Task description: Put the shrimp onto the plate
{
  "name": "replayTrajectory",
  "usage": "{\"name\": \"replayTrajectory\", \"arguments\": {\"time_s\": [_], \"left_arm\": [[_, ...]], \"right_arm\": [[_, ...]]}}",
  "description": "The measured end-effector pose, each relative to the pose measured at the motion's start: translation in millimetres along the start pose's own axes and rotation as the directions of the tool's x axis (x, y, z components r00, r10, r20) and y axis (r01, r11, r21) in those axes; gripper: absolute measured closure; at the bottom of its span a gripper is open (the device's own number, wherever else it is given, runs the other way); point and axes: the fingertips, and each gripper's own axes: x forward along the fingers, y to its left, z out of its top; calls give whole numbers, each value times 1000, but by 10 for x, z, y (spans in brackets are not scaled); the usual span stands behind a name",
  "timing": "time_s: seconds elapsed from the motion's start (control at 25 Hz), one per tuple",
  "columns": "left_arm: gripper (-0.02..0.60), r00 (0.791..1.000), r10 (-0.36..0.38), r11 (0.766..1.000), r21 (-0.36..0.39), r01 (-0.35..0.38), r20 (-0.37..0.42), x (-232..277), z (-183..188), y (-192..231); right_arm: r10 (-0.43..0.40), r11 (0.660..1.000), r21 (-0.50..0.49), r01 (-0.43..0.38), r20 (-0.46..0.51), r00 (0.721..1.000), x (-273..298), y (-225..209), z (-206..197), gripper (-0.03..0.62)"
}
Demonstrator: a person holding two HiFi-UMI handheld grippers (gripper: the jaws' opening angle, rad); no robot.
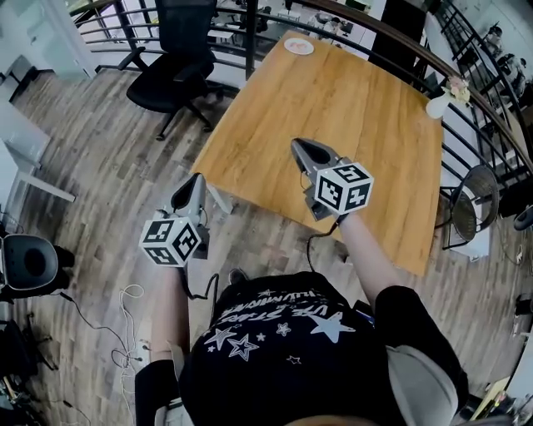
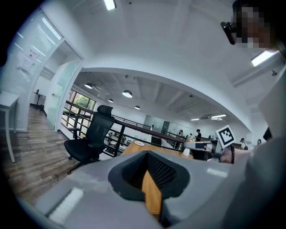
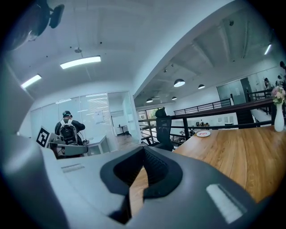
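Observation:
A small white plate (image 1: 298,47) sits at the far end of the wooden table (image 1: 350,125), with a pinkish-red patch on it that is too small to identify. It also shows as the plate (image 2: 139,143) and the plate (image 3: 203,133) in the gripper views. No shrimp can be made out anywhere. My left gripper (image 1: 189,190) hangs over the floor just off the table's near left corner, jaws together and empty. Over the table's near part, my right gripper (image 1: 305,151) is also shut with nothing in it. The left gripper (image 2: 149,179) and right gripper (image 3: 138,179) both point towards the far end.
A white vase with flowers (image 1: 439,101) stands at the table's far right edge. A black office chair (image 1: 179,66) is left of the table, with a black railing (image 1: 250,25) behind it. A fan (image 1: 470,204) stands to the right. Cables (image 1: 125,324) lie on the floor.

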Motion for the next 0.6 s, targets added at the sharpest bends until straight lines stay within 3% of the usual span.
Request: {"name": "replayTrajectory", "arguments": {"time_s": [0.28,0.6], "left_arm": [[580,999,50,998,-34,-50,14,132,-202,-516],[580,993,120,991,-55,-119,16,160,-484,-1076]], "right_arm": [[96,995,29,-98,57,994,-422,-276,-10,591],[120,992,35,-123,74,990,-1012,-664,-134,592]]}}
